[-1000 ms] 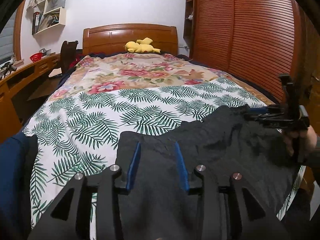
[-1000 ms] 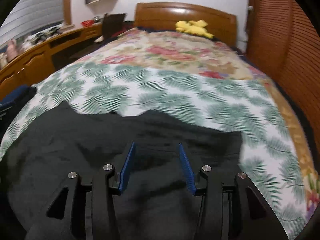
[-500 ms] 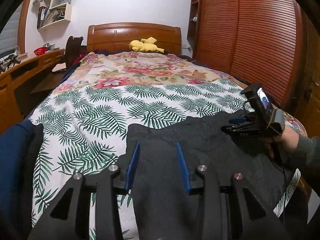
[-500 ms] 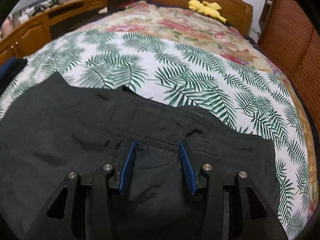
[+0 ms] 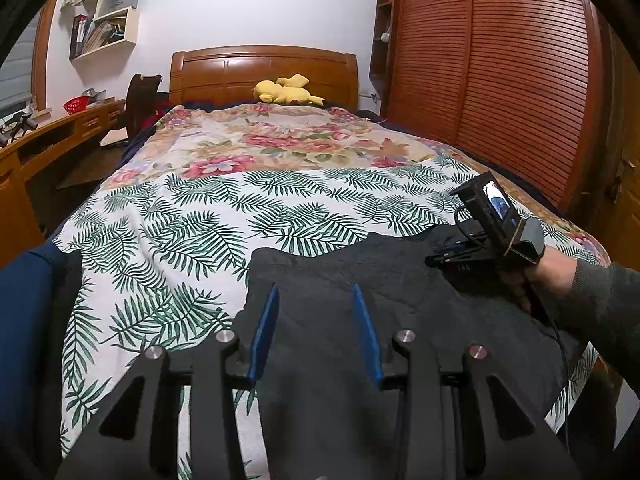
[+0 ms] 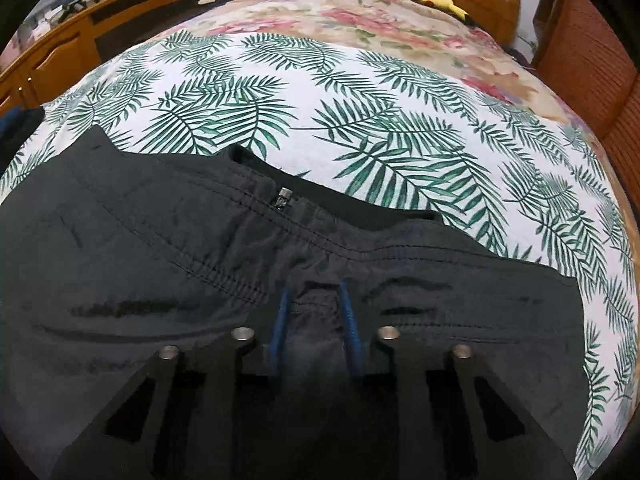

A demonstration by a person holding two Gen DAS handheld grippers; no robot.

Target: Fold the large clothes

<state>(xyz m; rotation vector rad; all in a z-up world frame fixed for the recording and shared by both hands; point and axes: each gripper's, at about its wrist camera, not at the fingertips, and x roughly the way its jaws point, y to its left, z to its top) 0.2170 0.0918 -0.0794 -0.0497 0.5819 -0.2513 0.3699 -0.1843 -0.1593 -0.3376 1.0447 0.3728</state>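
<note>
A black garment (image 6: 160,248) with a stitched waistband and a metal snap (image 6: 283,197) lies flat across the near end of the bed. My right gripper (image 6: 315,304) points steeply down into it just below the waistband. Its jaws are closing, and a ridge of cloth is bunched between the blue pads (image 6: 282,312). In the left wrist view the same garment (image 5: 360,280) spreads to the right, where a hand (image 5: 554,272) holds the right gripper (image 5: 434,259) down on the cloth. My left gripper (image 5: 316,320) hangs open over the garment's left part with nothing pinched.
The bed's leaf-print sheet (image 5: 200,232) gives way to a floral cover (image 5: 280,144) towards the wooden headboard (image 5: 264,68), where a yellow plush toy (image 5: 286,92) lies. A wooden desk (image 5: 52,136) runs along the left, a slatted wardrobe (image 5: 500,80) along the right. Dark blue cloth (image 5: 24,320) sits at the left.
My right gripper has sunk onto the black garment and tipped further down. Its jaws have narrowed around a pinch of cloth. The left gripper has stayed open in nearly the same place.
</note>
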